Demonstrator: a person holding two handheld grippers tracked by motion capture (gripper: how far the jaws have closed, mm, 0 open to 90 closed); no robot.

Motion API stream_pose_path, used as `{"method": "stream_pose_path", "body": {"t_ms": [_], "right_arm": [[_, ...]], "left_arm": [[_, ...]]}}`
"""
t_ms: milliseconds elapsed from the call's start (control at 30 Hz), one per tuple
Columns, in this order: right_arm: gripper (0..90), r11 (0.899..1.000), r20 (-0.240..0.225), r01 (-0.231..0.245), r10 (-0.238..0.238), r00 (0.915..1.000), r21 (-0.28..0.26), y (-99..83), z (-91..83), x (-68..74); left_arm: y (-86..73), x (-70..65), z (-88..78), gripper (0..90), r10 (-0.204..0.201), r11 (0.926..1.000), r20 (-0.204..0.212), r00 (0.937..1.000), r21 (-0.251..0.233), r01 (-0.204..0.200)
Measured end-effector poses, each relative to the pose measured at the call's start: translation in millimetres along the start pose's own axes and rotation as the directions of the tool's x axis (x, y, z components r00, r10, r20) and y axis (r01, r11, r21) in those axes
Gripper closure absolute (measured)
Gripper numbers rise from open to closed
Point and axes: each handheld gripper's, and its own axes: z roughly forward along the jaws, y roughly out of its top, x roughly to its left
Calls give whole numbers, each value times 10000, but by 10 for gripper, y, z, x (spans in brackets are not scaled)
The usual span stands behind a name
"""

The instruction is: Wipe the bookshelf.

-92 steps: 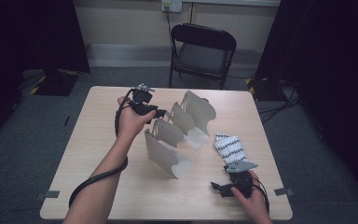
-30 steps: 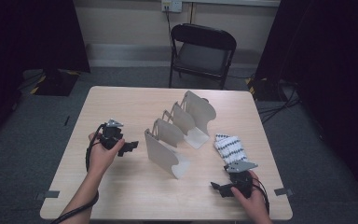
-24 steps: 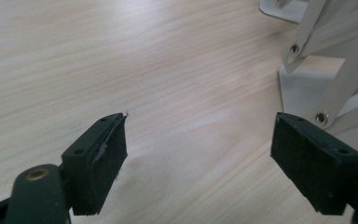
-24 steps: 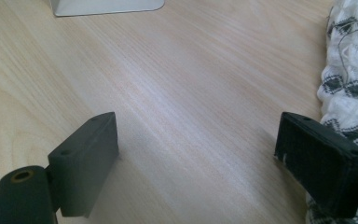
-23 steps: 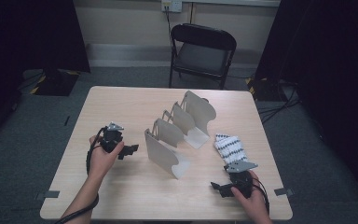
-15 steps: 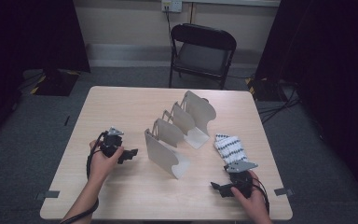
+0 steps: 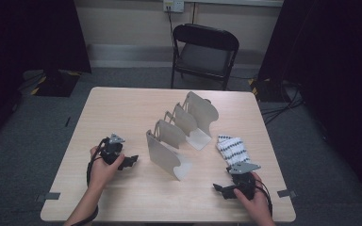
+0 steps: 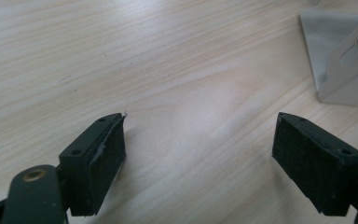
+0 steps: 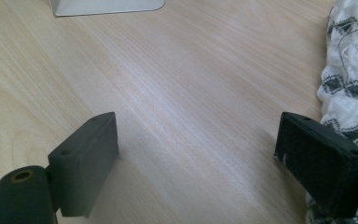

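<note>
Nearby, white cloth [image 7: 232,149] with dark diamond pattern, crumpled, both grippers' fingers spread, holding nothing.

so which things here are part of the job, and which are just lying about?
Job:
left gripper, open, by the rack
right gripper, open, by the cloth
rack, metal dividers, mid-table
cloth, patterned, right of the rack

Lying about:
chair, behind the table

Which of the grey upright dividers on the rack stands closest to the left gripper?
The front divider, the one at the rack's near end. It faces the left gripper; the others stand behind it toward the chair.
</note>
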Motion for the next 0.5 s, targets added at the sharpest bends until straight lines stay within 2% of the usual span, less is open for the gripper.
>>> {"method": "stream_pose_path", "body": {"t_ms": [100,200,400,500], "right_arm": [[127,10000,1,-4,4,10000,5,0,0,0],[127,10000,17,1,-1,10000,18,1,-1,1],[127,10000,13,2,-2,10000,23,1,-2,0],[131,10000,48,-19,19,10000,15,-5,-10,4]], "left_arm": [[-30,-4,-8,170,19,9999,-58,10000,-127,-20],[-64,-5,-11,159,709,9974,-253,9972,-69,-711],[-128,-4,-13,142,742,9958,-187,9971,-517,-751],[-131,-7,-15,133,798,9955,-168,9967,-493,-805]]}}
